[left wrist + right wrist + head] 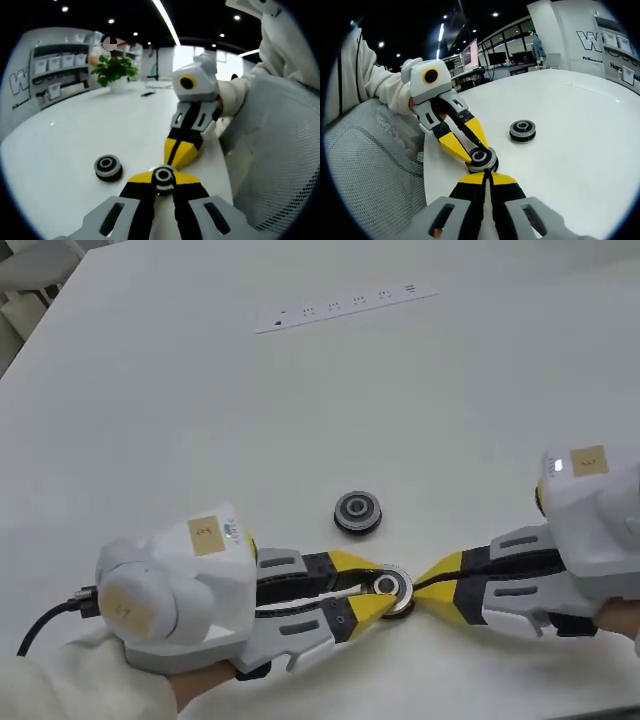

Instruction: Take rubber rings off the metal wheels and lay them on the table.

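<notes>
Left claw [380,590] is seen clamped on a wheel [388,586], 1 jaw on each side of it, so that the wheel is pinned low over the near edge of the desk [300,420]. Right claw [424,589] is brought in from the opposite side, its 2 jaws pressed together and their tips set against the wheel's rim. Whether a fold of the rubber ring [494,161] is pinched between them cannot be told.

The coming move is judged to turn on this head-on line. Both claws lie nearly along 1 axis with the wheel between them, and the ring's outer edge faces straight at the right claw's tips. The ring would have to be drawn away along that axis, toward the right claw, while the wheel is held back by the left.

The other wheel [357,512] lies flat on the desk just beyond the pair, apart from both claws, with its dark ring in place.
</notes>
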